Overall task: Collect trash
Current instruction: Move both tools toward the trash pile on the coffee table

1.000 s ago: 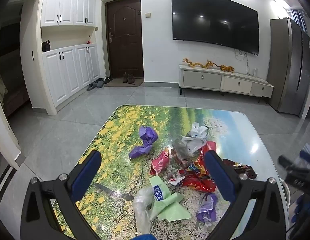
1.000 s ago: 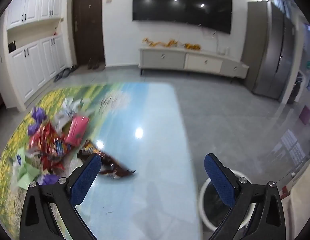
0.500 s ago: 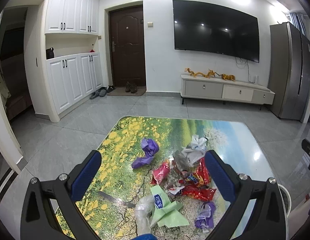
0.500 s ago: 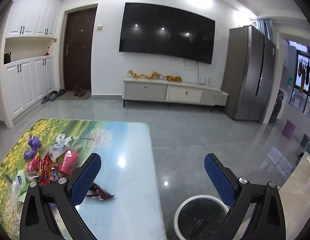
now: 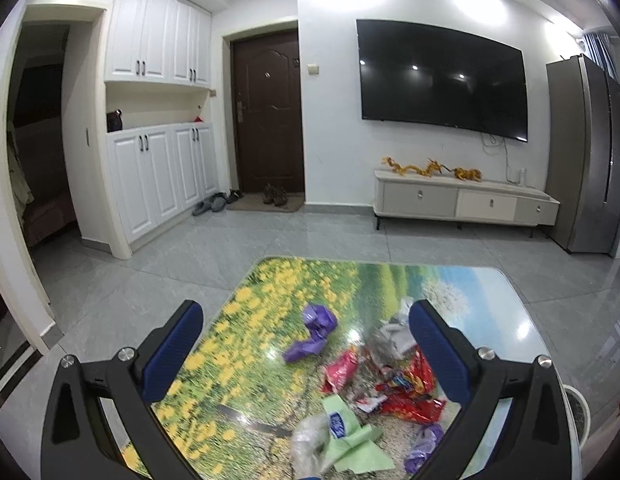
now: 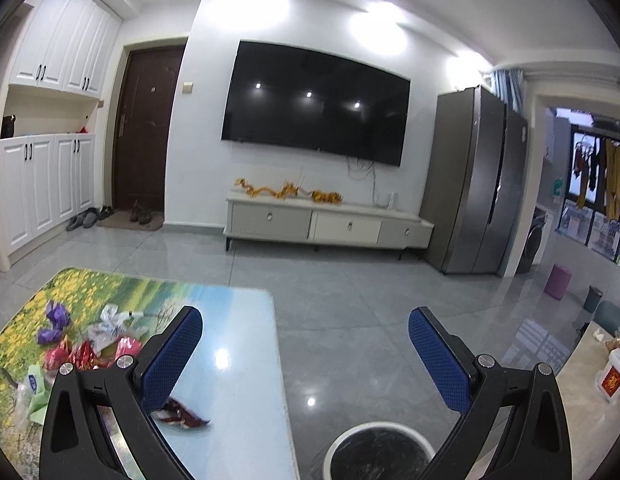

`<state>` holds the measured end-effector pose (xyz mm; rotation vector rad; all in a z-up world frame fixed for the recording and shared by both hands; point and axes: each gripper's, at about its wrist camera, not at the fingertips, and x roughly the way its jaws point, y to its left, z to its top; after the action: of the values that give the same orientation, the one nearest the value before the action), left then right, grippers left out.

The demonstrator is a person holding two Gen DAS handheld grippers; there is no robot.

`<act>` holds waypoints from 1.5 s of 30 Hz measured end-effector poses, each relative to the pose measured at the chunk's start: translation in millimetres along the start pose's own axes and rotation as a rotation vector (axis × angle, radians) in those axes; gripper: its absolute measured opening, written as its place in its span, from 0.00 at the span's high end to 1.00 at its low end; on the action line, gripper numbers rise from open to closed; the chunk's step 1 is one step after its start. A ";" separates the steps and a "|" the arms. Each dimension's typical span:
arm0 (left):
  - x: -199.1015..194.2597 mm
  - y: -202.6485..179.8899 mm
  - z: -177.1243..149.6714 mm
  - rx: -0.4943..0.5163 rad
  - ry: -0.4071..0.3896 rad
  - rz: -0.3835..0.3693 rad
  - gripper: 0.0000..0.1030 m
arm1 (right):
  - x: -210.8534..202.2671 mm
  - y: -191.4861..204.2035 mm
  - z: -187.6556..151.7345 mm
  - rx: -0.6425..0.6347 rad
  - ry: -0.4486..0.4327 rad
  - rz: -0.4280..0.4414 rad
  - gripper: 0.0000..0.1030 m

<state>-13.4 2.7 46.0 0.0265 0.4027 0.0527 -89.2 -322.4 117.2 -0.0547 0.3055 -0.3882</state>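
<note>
- Bright, even indoor light from ceiling spotlights, which blow out into white patches high on the wall in both views
- The dark television [image 6: 315, 106] mirrors three small lamp dots
- White glare spots sit on the glossy table [image 6: 226, 356] and on the floor tiles [image 6: 310, 401]
- Strong fisheye bending, with black vignette at the corners
- The litter [image 5: 373, 376] looks soft, slightly smeared

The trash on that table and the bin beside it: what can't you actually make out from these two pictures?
- Dark wrapper, right wrist view: partly behind a blue finger, blurred; print unreadable.
- Bin, right wrist view: cut off by the bottom edge; dark inside, contents unclear.
- Green wrapper, left wrist view: label too small and blurred.
- Red wrappers, left wrist view: partly behind a finger.
</note>
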 end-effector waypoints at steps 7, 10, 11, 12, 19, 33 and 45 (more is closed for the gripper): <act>-10.5 8.7 11.9 -0.001 -0.061 0.038 0.00 | -15.1 -11.7 11.7 0.028 -0.059 -0.021 0.00; -12.9 9.0 14.8 0.003 -0.071 0.039 0.00 | -18.6 -13.9 14.6 0.038 -0.077 -0.020 0.00; -13.7 8.9 15.6 0.004 -0.074 0.038 0.00 | -19.5 -14.6 15.3 0.044 -0.080 -0.016 0.00; -14.4 8.5 16.5 0.005 -0.078 0.038 0.00 | -20.2 -16.1 16.2 0.053 -0.086 -0.007 0.00; -19.9 10.0 25.3 0.001 -0.097 0.022 0.00 | -31.5 -18.2 17.0 0.082 -0.127 0.016 0.00; -24.9 18.9 29.9 -0.025 -0.112 0.004 0.00 | -33.8 -24.7 17.6 0.091 -0.124 0.009 0.00; -9.6 27.8 15.6 -0.022 -0.031 -0.034 0.00 | -29.0 -24.5 9.5 0.102 -0.086 0.061 0.00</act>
<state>-17.3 29.6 65.2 -0.0016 0.3719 0.0234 -120.8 -334.1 137.1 0.0373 0.2021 -0.3395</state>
